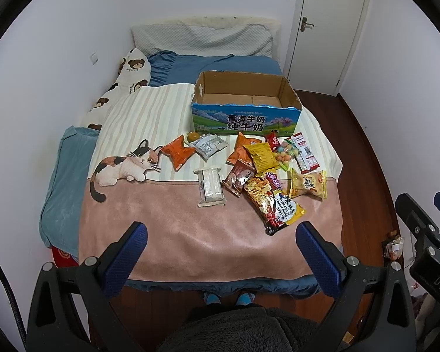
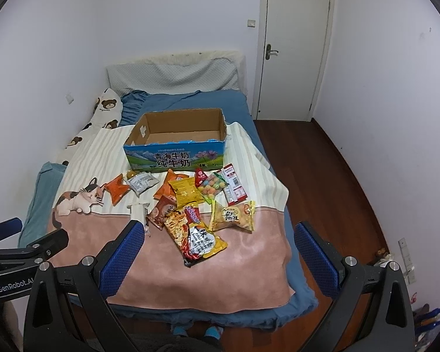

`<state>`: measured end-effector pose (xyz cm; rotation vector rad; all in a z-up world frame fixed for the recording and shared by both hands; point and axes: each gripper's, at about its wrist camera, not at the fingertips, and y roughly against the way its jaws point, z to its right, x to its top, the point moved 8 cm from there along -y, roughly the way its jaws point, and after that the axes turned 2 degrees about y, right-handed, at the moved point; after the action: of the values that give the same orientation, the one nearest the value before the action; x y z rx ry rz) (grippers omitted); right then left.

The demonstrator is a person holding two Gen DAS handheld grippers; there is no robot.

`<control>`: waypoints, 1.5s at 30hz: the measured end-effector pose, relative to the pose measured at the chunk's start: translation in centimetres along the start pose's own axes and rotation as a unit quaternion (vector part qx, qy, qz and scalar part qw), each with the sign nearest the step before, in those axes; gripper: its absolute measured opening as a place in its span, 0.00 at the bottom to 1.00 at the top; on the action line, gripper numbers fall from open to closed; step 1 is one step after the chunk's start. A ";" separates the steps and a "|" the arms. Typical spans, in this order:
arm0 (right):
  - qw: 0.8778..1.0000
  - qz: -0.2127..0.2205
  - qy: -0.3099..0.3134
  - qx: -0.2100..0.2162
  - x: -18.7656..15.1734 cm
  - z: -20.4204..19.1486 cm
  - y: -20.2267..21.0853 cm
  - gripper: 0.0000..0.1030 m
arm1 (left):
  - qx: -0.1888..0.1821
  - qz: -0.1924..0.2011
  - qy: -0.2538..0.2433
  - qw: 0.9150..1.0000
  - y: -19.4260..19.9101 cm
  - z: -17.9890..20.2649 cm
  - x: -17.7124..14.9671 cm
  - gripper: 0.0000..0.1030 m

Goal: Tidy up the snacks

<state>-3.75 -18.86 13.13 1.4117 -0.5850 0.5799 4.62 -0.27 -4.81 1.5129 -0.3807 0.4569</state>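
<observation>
An open, empty cardboard milk box [image 1: 246, 104] [image 2: 177, 139] stands on the bed's blanket. In front of it lie several snack packets: an orange packet [image 1: 177, 154] [image 2: 116, 188], a white wafer pack [image 1: 211, 186] [image 2: 138, 209], a noodle bag [image 1: 274, 201] [image 2: 195, 234], a yellow chip bag [image 1: 261, 154] [image 2: 186, 190], a yellow rice-cracker bag [image 1: 309, 184] [image 2: 234, 215] and a candy bag [image 1: 286, 152] [image 2: 212, 189]. My left gripper [image 1: 221, 245] is open and empty above the blanket's near edge. My right gripper [image 2: 220, 245] is open and empty, just nearer than the noodle bag.
A cat-print blanket [image 1: 167, 234] [image 2: 249, 270] covers the blue bed. Pillows [image 1: 202, 39] lie at the head, a bear pillow [image 1: 123, 85] along the left wall. Wood floor [image 2: 322, 182] and a closed door [image 2: 293, 50] are at right.
</observation>
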 end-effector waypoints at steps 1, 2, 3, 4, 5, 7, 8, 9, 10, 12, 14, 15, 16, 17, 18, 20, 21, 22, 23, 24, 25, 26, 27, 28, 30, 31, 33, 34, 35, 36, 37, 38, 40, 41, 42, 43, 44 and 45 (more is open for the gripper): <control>1.000 -0.003 -0.002 0.003 -0.1 -0.1 -0.1 1.00 | 0.000 -0.001 -0.001 1.000 0.0 0.0 0.1 1.00; 1.000 -0.005 -0.003 0.005 -0.2 0.0 -0.3 1.00 | 0.001 -0.001 0.000 1.000 -0.1 0.1 0.2 1.00; 1.000 -0.008 -0.006 0.008 -0.3 0.0 -0.5 1.00 | 0.001 0.000 0.000 1.000 -0.1 0.0 0.0 1.00; 1.000 -0.009 -0.007 0.007 -0.3 0.0 -0.8 1.00 | 0.003 0.001 0.002 1.000 -0.3 0.0 0.3 1.00; 1.000 -0.012 -0.007 0.007 -0.4 0.1 -1.3 1.00 | 0.004 -0.001 0.003 1.000 -0.6 -0.5 0.3 1.00; 1.000 -0.028 -0.003 0.013 -0.7 0.0 -3.1 1.00 | 0.004 -0.002 0.008 1.000 -1.5 -1.1 0.9 1.00; 0.999 -0.037 0.001 0.015 -0.8 0.0 -4.3 1.00 | 0.010 -0.004 0.009 1.000 -2.3 -1.5 1.2 1.00; 0.999 -0.046 0.003 0.015 -1.0 0.0 -5.4 1.00 | 0.015 -0.009 0.010 1.000 -3.2 -2.2 1.5 1.00; 0.998 -0.056 0.006 0.017 -1.2 0.0 -6.9 1.00 | 0.017 -0.012 0.012 1.000 -4.1 -2.5 1.9 1.00; 0.997 -0.079 0.014 0.020 -1.7 -0.2 -10.4 1.00 | 0.034 -0.018 0.009 0.999 -6.4 -3.7 2.5 1.00; 0.994 -0.101 0.027 0.029 -2.2 -0.7 -14.1 1.00 | 0.041 -0.034 0.006 0.999 -9.1 -4.6 2.9 1.00; 0.992 -0.115 0.035 0.029 -2.5 -1.1 -16.1 1.00 | 0.047 -0.042 0.007 0.998 -10.6 -5.1 3.0 1.00; 0.990 -0.129 0.045 0.033 -2.9 -1.7 -18.1 1.00 | 0.052 -0.055 0.007 0.997 -12.3 -5.7 3.0 1.00; 0.988 -0.141 0.054 0.040 -3.3 -2.3 -20.0 1.00 | 0.049 -0.071 0.011 0.996 -14.1 -6.1 2.8 1.00; 0.985 -0.156 0.062 0.042 -3.7 -2.9 -22.2 1.00 | 0.045 -0.085 0.016 0.995 -15.7 -6.5 2.7 1.00; 0.979 -0.180 0.079 0.047 -4.6 -4.2 -25.8 1.00 | 0.041 -0.119 0.025 0.992 -19.5 -7.0 2.5 0.99; 0.977 -0.192 0.086 0.045 -5.2 -4.8 -28.2 1.00 | 0.037 -0.131 0.028 0.990 -21.0 -7.2 2.4 0.99; 0.975 -0.199 0.090 0.046 -5.5 -5.3 -29.3 1.00 | 0.026 -0.149 0.032 0.988 -23.2 -7.1 2.1 0.98; 0.973 -0.207 0.094 0.049 -5.9 -5.8 -30.7 1.00 | 0.022 -0.162 0.037 0.986 -24.8 -6.9 2.0 0.95; 0.971 -0.215 0.096 0.048 -6.3 -6.3 -32.2 1.00 | 0.019 -0.175 0.039 0.984 -26.2 -6.8 1.9 0.93; 0.968 -0.223 0.100 0.049 -6.6 -6.8 -33.2 1.00 | 0.009 -0.189 0.040 0.981 -27.7 -6.5 1.8 0.92; 0.966 -0.231 0.104 0.053 -7.0 -7.2 -34.2 1.00 | 0.004 -0.202 0.043 0.978 -29.3 -6.2 1.6 0.91; 0.963 -0.239 0.109 0.056 -7.4 -7.7 -35.3 1.00 | 0.005 -0.215 0.040 0.976 -30.7 -5.9 1.5 0.91; 0.960 -0.247 0.118 0.057 -7.7 -8.2 -36.2 1.00 | 0.002 -0.226 0.036 0.973 -32.2 -5.6 1.4 0.91; 0.952 -0.263 0.142 0.061 -8.4 -9.3 -37.9 1.00 | 0.002 -0.242 0.026 0.970 -34.8 -5.0 1.2 0.88; 0.949 -0.270 0.152 0.062 -8.7 -9.9 -38.6 1.00 | 0.004 -0.245 0.019 0.969 -35.8 -4.7 1.1 0.85; 0.940 -0.289 0.171 0.065 -9.5 -10.9 -40.0 1.00 | 0.006 -0.249 0.004 0.968 -37.1 -4.2 1.0 0.70; 0.937 -0.294 0.177 0.061 -9.8 -11.3 -40.6 0.99 | 0.008 -0.249 -0.002 0.968 -37.6 -4.1 0.9 0.62; 0.936 -0.299 0.180 0.055 -10.1 -11.5 -41.1 0.98 | 0.005 -0.250 -0.003 0.968 -38.0 -4.0 0.8 0.51; 0.933 -0.309 0.176 0.046 -10.5 -11.5 -41.8 0.93 | -0.003 -0.250 0.000 0.968 -38.1 -4.0 0.6 0.45; 0.934 -0.313 0.165 0.043 -10.6 -11.5 -42.1 0.91 | -0.004 -0.245 0.000 0.969 -38.0 -4.0 0.5 0.44; 0.938 -0.315 0.141 0.036 -10.8 -11.3 -42.2 0.90 | -0.001 -0.236 -0.006 0.972 -37.6 -4.2 0.2 0.43; 0.941 -0.321 0.103 0.026 -11.1 -11.0 -42.3 0.86 | 0.011 -0.228 -0.017 0.973 -36.6 -4.9 -0.8 0.42; 0.941 -0.328 0.079 0.022 -11.3 -10.7 -42.3 0.86 | 0.014 -0.227 -0.017 0.974 -36.5 -5.4 -1.7 0.42; 0.939 -0.339 0.047 0.023 -11.6 -10.3 -42.2 0.86 | 0.015 -0.230 -0.015 0.973 -36.2 -6.0 -2.5 0.42; 0.936 -0.351 0.014 0.028 -11.8 -9.8 -42.0 0.85 | 0.014 -0.234 -0.013 0.972 -36.0 -6.4 -3.3 0.42; 0.931 -0.363 -0.019 0.035 -12.2 -9.6 -42.0 0.86 | 0.010 -0.238 -0.009 0.971 -35.8 -6.7 -4.0 0.43; 0.924 -0.376 -0.055 0.045 -12.6 -9.5 -42.0 0.86 | 0.007 -0.243 -0.005 0.970 -35.8 -7.0 -4.7 0.45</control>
<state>16.04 -12.78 -26.70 1.6243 -0.0667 -0.0923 18.56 6.38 -38.16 1.5594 -0.0055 0.0629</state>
